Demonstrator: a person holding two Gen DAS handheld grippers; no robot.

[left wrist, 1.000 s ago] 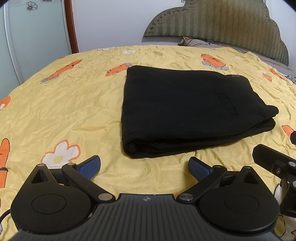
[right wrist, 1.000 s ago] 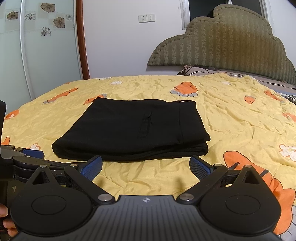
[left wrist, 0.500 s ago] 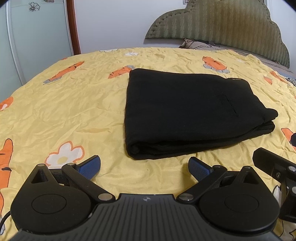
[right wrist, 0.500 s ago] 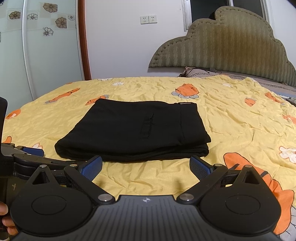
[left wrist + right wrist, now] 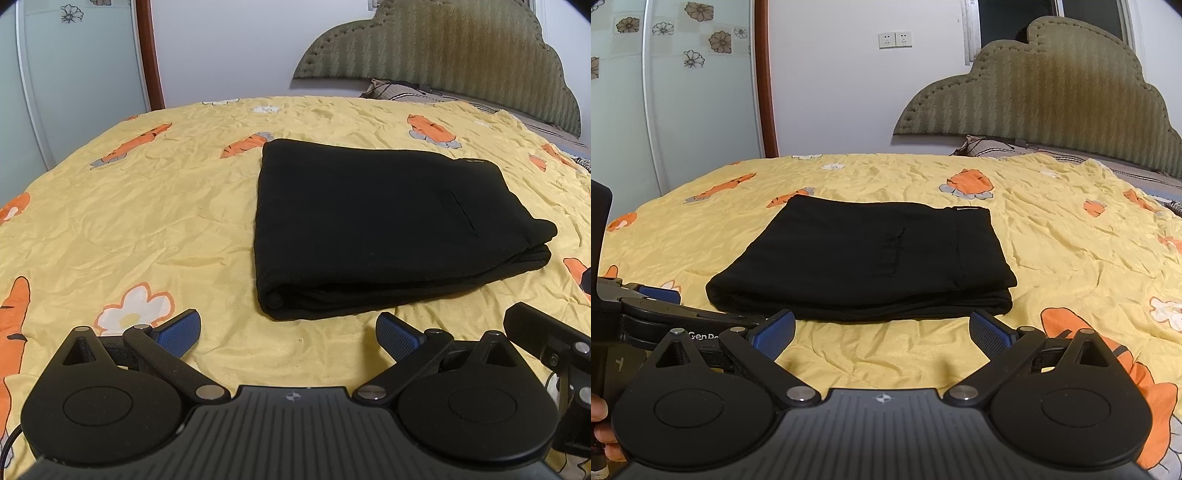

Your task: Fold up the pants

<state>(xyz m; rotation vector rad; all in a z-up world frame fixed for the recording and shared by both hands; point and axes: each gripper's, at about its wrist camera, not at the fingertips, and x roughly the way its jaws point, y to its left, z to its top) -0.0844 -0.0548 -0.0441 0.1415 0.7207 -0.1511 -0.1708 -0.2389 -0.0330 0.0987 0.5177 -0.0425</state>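
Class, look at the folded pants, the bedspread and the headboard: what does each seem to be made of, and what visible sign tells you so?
Pants: soft matte black knit, probably cotton or fleece; no sheen, rounded thick folds.
Bedspread: thin woven yellow cloth, likely cotton; fine sharp creases, printed carrots.
Headboard: padded olive upholstery, seemingly ribbed fabric; zigzag texture, stud-trimmed edge.

A bed (image 5: 1071, 258) fills the room's foreground, covered by a wrinkled yellow sheet (image 5: 147, 221) printed with orange carrots and white flowers. At its head stands an olive padded headboard (image 5: 1052, 92) with a scalloped, studded edge, and a striped pillow (image 5: 993, 144) lies below it. The wall (image 5: 849, 92) is plain white with two sockets (image 5: 895, 39). A dark window (image 5: 1015, 14) sits above the headboard. To the left, a frosted glass door (image 5: 694, 92) with flower decals has a reddish wooden frame (image 5: 764, 74).
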